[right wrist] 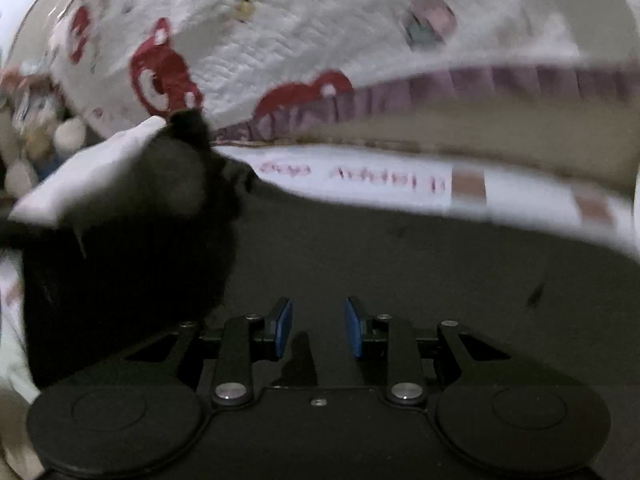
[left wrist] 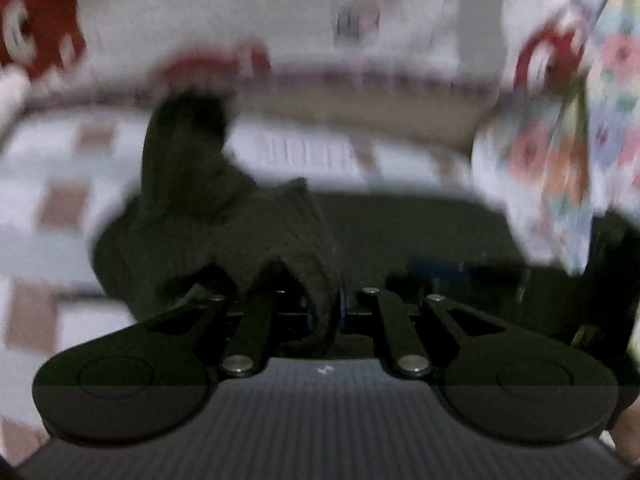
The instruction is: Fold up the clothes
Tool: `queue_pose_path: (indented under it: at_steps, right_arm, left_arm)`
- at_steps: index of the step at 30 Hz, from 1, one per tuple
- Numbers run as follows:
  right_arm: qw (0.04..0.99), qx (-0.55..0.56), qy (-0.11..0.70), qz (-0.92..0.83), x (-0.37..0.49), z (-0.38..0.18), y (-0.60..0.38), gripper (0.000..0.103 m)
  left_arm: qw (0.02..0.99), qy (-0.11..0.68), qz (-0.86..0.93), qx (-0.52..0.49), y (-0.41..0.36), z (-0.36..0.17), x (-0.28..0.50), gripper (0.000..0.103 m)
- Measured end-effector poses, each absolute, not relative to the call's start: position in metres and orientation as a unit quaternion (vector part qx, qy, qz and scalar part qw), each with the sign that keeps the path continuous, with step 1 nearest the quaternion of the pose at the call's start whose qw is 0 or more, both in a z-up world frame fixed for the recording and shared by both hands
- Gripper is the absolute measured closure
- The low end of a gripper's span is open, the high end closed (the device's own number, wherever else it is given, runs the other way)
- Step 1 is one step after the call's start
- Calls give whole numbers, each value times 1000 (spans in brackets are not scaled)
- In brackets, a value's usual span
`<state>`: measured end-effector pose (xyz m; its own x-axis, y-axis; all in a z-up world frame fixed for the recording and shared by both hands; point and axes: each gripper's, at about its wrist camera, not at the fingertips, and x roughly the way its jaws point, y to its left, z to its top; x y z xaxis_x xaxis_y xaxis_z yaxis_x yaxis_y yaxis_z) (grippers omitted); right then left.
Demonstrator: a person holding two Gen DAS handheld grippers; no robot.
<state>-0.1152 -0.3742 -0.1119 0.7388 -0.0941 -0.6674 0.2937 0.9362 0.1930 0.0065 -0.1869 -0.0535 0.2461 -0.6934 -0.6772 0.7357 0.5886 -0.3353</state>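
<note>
The left gripper [left wrist: 326,304] pinches a bunched fold of the dark garment [left wrist: 224,232], lifted, though blurred. The right gripper [right wrist: 319,326] stands narrowly apart, empty, above dark cloth [right wrist: 400,260].

Both wrist views angled down, close over dark garment [left wrist: 248,232], shared bedding [right wrist: 320,32]

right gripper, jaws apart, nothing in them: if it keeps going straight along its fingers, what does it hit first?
Most likely the dark garment spread flat just ahead of the right gripper; nothing shows between the blue pads and that cloth. The raised dark fold sits off to the left. Depth is hard to judge through the blur.
</note>
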Motion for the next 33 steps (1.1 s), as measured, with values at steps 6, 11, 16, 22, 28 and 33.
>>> queue_pose_path:
  at_steps: [6, 11, 16, 22, 28, 33]
  right_arm:
    - [913, 169, 356, -105, -120, -114, -380, 71]
    - [907, 221, 350, -79, -118, -120, -379, 69]
    - [909, 246, 332, -52, -121, -114, -378, 64]
    - [879, 369, 300, -15, -124, -113, -396, 58]
    - [864, 402, 301, 33, -122, -104, -381, 50]
    - [867, 373, 325, 56, -115, -105, -361, 46]
  left_arm:
    - [749, 478, -456, -39, -175, -67, 27, 81]
    - [700, 524, -479, -69, -154, -64, 23, 60]
    - [714, 477, -511, -40, -119, -32, 7, 57]
    - [767, 456, -434, -123, -78, -38, 48, 51]
    - [713, 558, -423, -18, -111, -88, 30, 55]
    - [722, 547, -423, -3, -113, -86, 24, 54]
